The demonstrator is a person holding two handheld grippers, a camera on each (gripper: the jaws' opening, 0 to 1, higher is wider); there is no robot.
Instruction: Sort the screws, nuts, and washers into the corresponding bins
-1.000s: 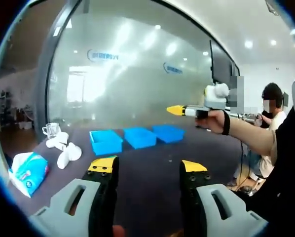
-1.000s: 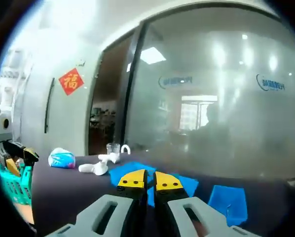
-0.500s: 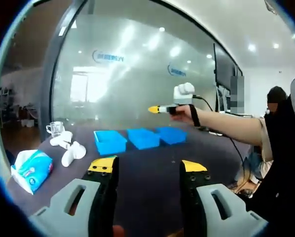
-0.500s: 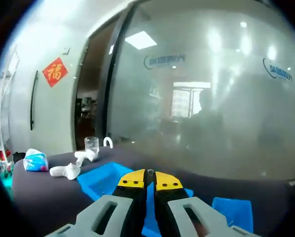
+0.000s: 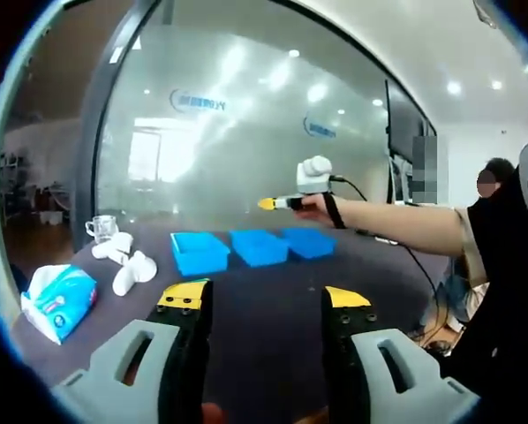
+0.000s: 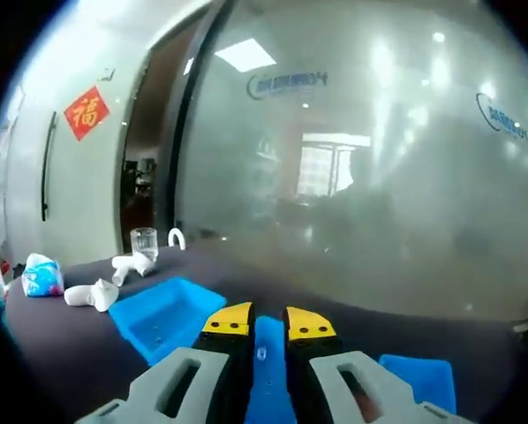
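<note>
— Bins first: where?
— Three blue bins (image 5: pixel 258 246) in a row toward the far edge of the dark surface (image 5: pixel 264 274). Screws, nuts and washers too small to make out; only faint specks inside the left bin (image 6: pixel 162 314).
— And the right claw (image 6: pixel 270 321)?
— Hanging above the middle bin (image 6: pixel 266 371), jaws parted by a sliver, nothing visible between them.
— Left claw (image 5: pixel 264 296)?
— Wide open, empty, back over the near edge.
— Advice for the drop?
— Probably a release over that bin. Stay centred over the blue, low enough to stop a bounce, clear of the walls shared with the neighbours. Match part to bin first.
— Clutter?
— Tissue pack (image 5: pixel 56 300) and glass cup (image 5: pixel 101 228) by the left edge, well apart from the bins.
</note>
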